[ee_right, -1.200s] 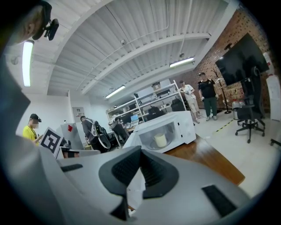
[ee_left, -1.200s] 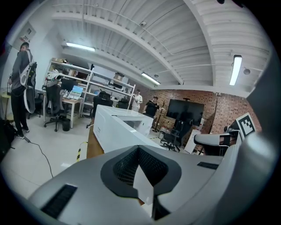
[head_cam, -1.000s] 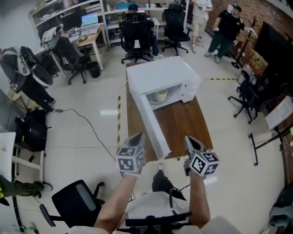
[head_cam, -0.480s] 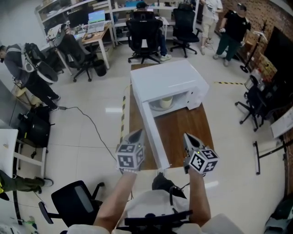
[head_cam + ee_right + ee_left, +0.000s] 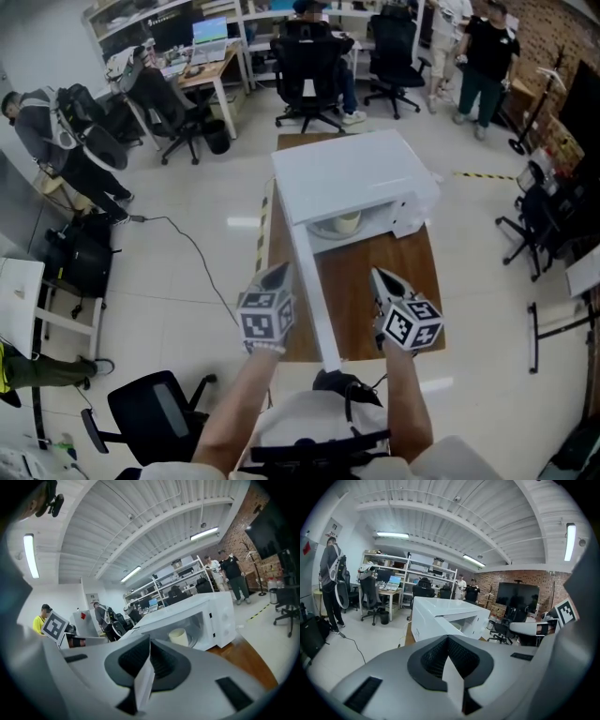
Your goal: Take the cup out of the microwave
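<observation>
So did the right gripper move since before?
Yes. The right gripper has moved forward, farther in over the table, toward the microwave.

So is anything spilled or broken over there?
Nothing stands out. The microwave sits on the wooden table with its door open, and the cup stands upright inside. No spill or damage shows.

**Head view:** high above the near edge of the table [image 5: 412, 272], facing steeply down. The microwave [image 5: 352, 173] sits toward the far edge, with the left tongs [image 5: 278, 272] and right tongs [image 5: 378, 275] in the foreground.

**Left gripper view:** low behind the left tongs, facing the microwave's door side.

**Right gripper view:** low behind the right tongs, facing its open cavity.

All three views share the microwave and the shelves [image 5: 389, 569] beyond.
</observation>
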`<state>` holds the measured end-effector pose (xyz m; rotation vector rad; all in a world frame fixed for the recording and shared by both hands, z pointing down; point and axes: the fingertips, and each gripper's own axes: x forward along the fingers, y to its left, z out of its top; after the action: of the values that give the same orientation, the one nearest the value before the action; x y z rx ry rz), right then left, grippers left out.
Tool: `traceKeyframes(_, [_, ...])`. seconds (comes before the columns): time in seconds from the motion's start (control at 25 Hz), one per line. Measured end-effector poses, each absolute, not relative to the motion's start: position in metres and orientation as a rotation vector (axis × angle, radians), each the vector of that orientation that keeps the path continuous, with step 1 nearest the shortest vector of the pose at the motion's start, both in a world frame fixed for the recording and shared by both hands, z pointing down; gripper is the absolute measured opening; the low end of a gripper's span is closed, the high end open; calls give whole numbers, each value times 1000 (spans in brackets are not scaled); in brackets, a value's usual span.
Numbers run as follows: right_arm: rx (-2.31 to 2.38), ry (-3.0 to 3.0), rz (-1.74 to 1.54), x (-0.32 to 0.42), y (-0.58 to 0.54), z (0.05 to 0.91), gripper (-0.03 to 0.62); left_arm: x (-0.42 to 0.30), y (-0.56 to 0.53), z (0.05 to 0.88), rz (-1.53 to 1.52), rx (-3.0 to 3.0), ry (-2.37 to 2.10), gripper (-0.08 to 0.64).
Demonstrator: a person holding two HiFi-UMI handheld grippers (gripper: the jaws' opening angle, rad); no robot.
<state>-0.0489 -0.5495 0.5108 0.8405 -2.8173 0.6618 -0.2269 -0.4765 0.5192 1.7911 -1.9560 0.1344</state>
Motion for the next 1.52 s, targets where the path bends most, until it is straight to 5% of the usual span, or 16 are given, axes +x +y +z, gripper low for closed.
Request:
traceKeyframes(0.72, [743,-2773,679,-95,-626,567,50,-259,-508,542,162,1642,-2014,-5])
traceKeyframes(0.96, [727,-2738,666,-111,-659,597,240,-260,-515,545,132,1621,-2025,-5])
traceKeyframes(1.16, [746,-2692,649,-133,-683,622,507,-265,-517,538,108,1618,-2042,-5])
traceKeyframes(1.52, [788,-2624,542,-167,-718,657,618,-275,-528,544,153,1602,-2051,-5])
